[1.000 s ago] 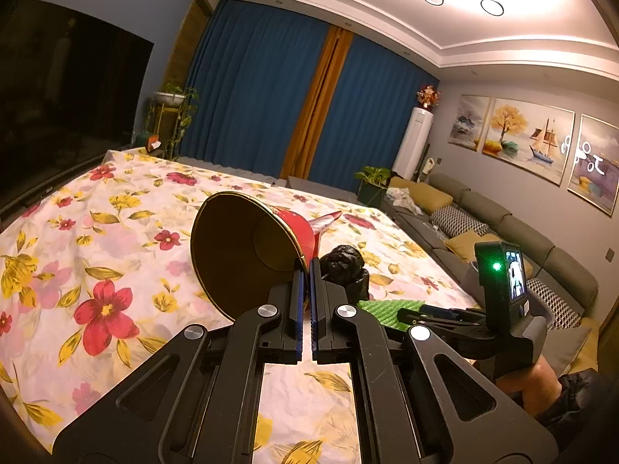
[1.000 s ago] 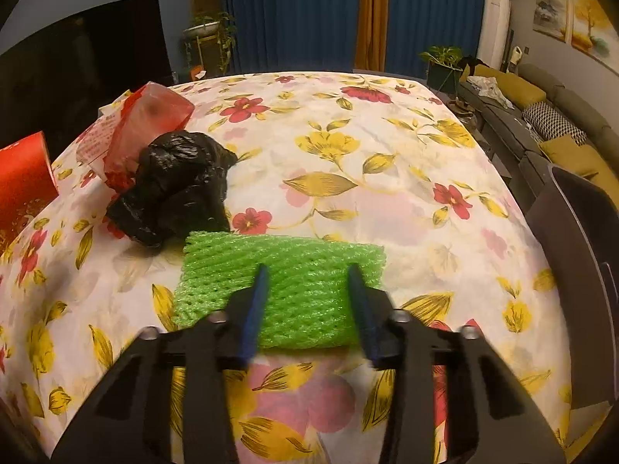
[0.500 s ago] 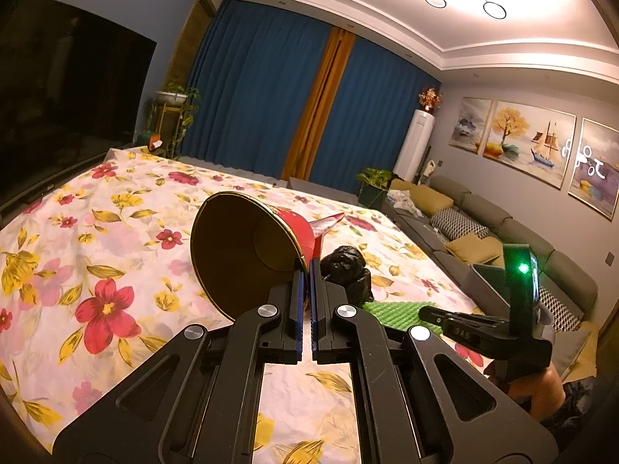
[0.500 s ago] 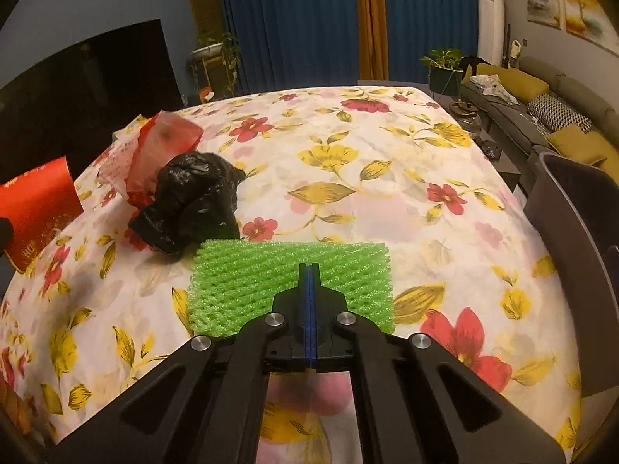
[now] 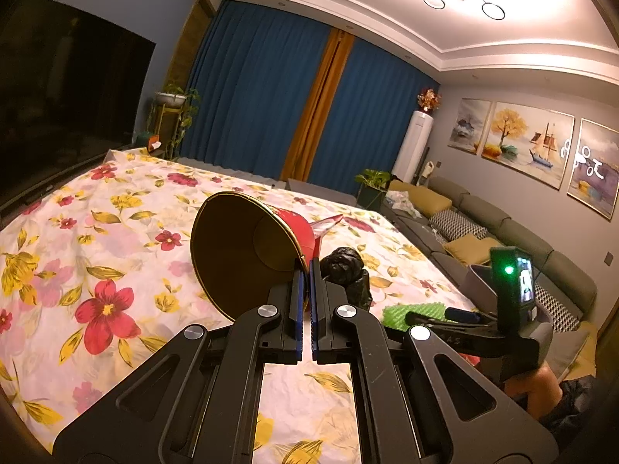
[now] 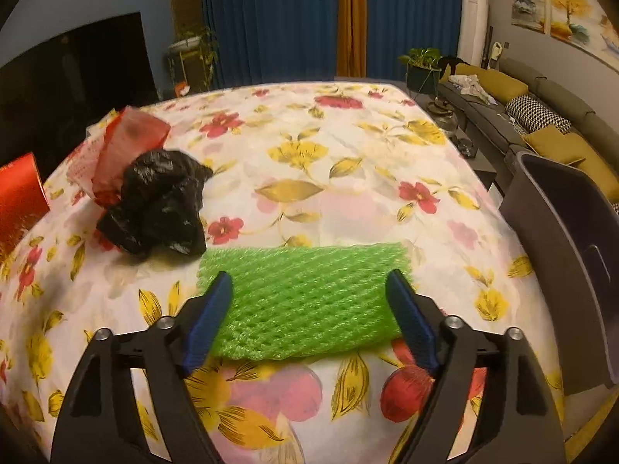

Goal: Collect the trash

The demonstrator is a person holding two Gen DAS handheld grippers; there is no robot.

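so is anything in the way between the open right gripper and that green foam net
Nothing visible is. The right gripper is open, one finger at each end of the green foam mesh net on the floral tablecloth. The crumpled black plastic bag lies off to the left, clear of the fingers.

A floral sheet [image 6: 348, 201] covers the bed, with blue curtains [image 5: 263, 104], a sofa [image 5: 499, 228], framed paintings [image 5: 526, 143] and a dark television [image 5: 58, 116] around it.

left tool [image 5: 305, 286] clamps red-gold paper cup [image 5: 247, 251] rim.
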